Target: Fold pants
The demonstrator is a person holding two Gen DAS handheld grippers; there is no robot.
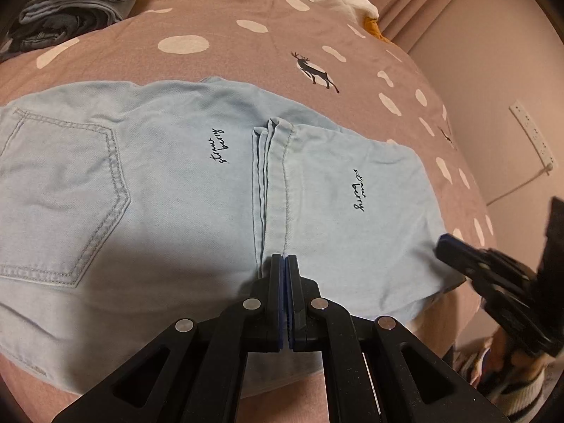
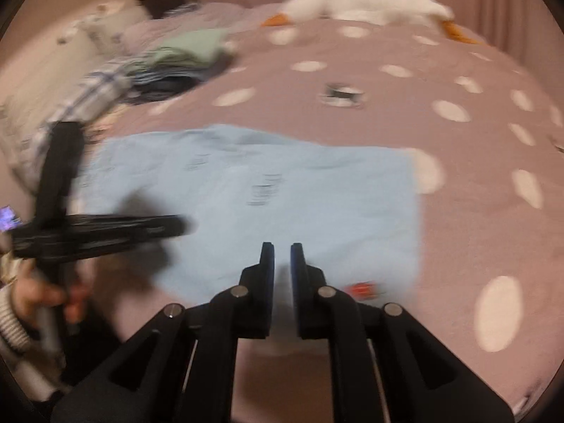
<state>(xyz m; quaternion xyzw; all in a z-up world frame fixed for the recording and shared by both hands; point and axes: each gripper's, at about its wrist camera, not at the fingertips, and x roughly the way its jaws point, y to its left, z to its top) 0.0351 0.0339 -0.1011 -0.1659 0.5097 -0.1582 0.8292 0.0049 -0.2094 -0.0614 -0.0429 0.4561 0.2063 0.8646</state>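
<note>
The whole right wrist view is smeared by motion. There the writing on the pants (image 2: 253, 190) shows only as dark streaks, unreadable, and the small red thing (image 2: 363, 288) at their near edge is too blurred to name. The left claw (image 2: 176, 227) is a black smear, so its grip cannot be judged there. The pile of clothes (image 2: 176, 60) and the white plush toy (image 2: 366, 1) lack any clear outline.

In the left wrist view the pants (image 1: 169, 183) run off the left edge, hiding the waist. The right claw (image 1: 446, 246) is blurred and cut by the right edge; whether it grips the cloth cannot be told. The claw's own frame covers the pants' near edge.
</note>
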